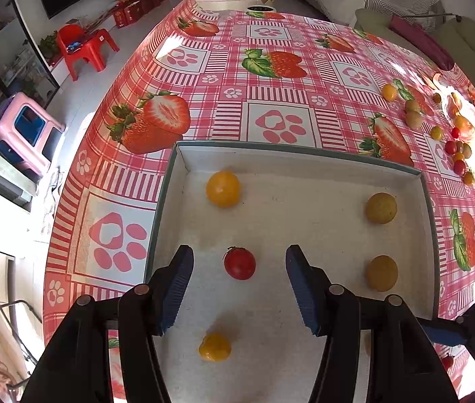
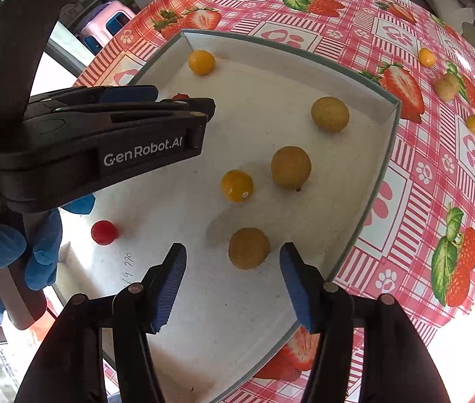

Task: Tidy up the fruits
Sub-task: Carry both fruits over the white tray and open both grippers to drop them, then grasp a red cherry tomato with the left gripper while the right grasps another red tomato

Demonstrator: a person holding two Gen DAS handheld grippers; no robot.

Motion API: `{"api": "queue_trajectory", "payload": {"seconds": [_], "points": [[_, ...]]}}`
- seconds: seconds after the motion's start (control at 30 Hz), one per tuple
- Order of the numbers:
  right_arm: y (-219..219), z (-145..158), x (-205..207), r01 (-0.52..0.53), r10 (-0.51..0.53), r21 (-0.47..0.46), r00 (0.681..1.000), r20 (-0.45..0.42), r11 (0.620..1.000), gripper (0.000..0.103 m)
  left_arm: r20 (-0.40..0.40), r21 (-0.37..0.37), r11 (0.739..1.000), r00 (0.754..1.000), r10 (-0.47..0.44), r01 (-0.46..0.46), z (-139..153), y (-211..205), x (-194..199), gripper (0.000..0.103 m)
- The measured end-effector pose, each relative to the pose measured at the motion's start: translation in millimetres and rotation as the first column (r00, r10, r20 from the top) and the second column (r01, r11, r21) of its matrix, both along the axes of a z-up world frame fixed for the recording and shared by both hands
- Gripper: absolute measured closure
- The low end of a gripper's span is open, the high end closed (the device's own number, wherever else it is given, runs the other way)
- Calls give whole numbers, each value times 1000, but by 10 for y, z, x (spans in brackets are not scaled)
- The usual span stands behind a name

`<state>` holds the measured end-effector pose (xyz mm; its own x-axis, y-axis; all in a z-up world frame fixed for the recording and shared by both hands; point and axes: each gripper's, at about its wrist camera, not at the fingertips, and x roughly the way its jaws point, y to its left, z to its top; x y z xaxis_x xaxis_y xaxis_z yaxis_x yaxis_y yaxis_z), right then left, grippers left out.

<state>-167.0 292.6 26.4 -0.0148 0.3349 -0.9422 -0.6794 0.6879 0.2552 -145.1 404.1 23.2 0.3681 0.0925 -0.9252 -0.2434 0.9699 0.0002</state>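
Left tool (image 1: 239,285) spread, right tool (image 2: 232,278) spread; tray (image 2: 365,208): two red, three orange, three tan fruits.

A table in a red strawberry-print cloth (image 1: 271,107) bears a shallow white box (image 1: 304,158) and scattered small fruits (image 1: 452,141).

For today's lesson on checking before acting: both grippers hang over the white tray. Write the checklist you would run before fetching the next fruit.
1. Left gripper open, red tomato lying free between its fingers: ok.
2. Right gripper open, tan fruit not pinched: ok.
3. White tray has bare floor left: ok.
4. Loose fruits wait on the tablecloth: ok.
5. Fruits in the tray at rest: cannot tell.
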Motion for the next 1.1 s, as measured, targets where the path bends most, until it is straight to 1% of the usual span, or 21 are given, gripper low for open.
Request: {"api": "queue_trajectory", "payload": {"seconds": [0.03,0.1,0.23,0.27,0.5,0.67,0.83,0.93,1.1], "points": [[-8,46,-23,-3,3,12,1000,9,1000,22,2,4,1000,1000,-2,2,18,-4,4,44],[-42,129,-39,-2,1,24,1000,25,1000,22,6,13,1000,1000,-8,8,61,-20,15,44],[-201,231,-6,37,-38,38,999,17,999,22,11,22,999,1000,-29,29,138,-114,37,44],[-279,250,70,51,-52,39,999,15,998,22,12,23,999,999,-35,34,155,-148,44,44],[-897,367,244,174,-175,11,984,20,985,22,20,23,995,995,-95,95,290,-465,64,44],[-1401,343,379,277,-277,-36,961,27,960,22,18,28,986,986,-164,163,395,-750,49,44],[-1866,264,438,354,-354,-91,935,17,931,22,17,4,978,978,-207,207,509,-1035,-36,44],[-2059,212,448,381,-382,-114,924,10,917,22,13,-20,973,973,-231,231,569,-1228,-118,44],[-2314,130,485,424,-430,-125,903,-23,897,22,1,-65,959,961,-276,276,623,-1596,-331,44]]}}
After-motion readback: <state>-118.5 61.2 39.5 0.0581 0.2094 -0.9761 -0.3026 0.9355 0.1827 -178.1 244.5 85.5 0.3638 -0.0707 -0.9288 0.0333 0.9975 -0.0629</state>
